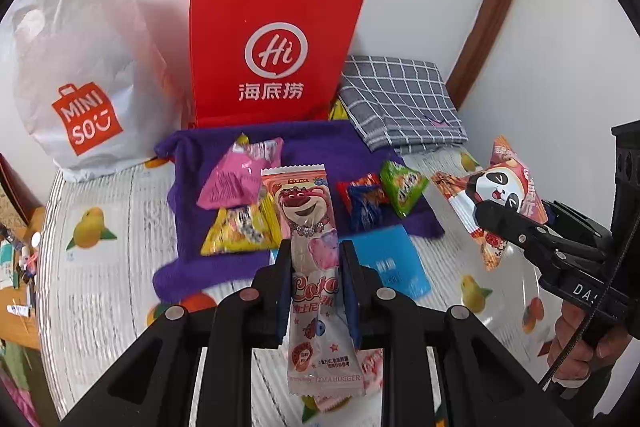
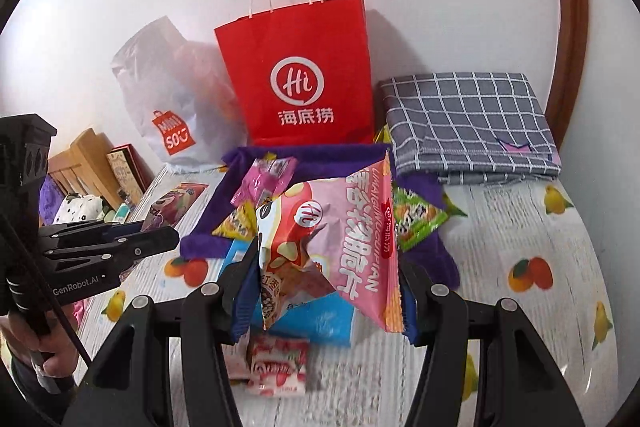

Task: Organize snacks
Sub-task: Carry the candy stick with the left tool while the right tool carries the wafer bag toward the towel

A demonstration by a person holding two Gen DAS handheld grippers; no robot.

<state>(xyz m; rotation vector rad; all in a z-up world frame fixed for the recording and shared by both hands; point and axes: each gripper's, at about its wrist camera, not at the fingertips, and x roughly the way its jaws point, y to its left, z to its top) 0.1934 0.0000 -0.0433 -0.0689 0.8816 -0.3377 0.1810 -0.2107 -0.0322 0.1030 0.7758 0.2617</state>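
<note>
My left gripper is shut on a long pink bear lollipop packet, held above the table; it also shows in the right wrist view. My right gripper is shut on a pink panda chips bag, seen in the left wrist view at the right. A red paper bag stands at the back against the wall. On a purple cloth lie a pink packet, a yellow packet, a red-blue packet and a green packet.
A white Miniso plastic bag stands left of the red bag. A folded grey checked cloth lies at the back right. A blue packet and a small pink sweet packet lie on the fruit-print tablecloth.
</note>
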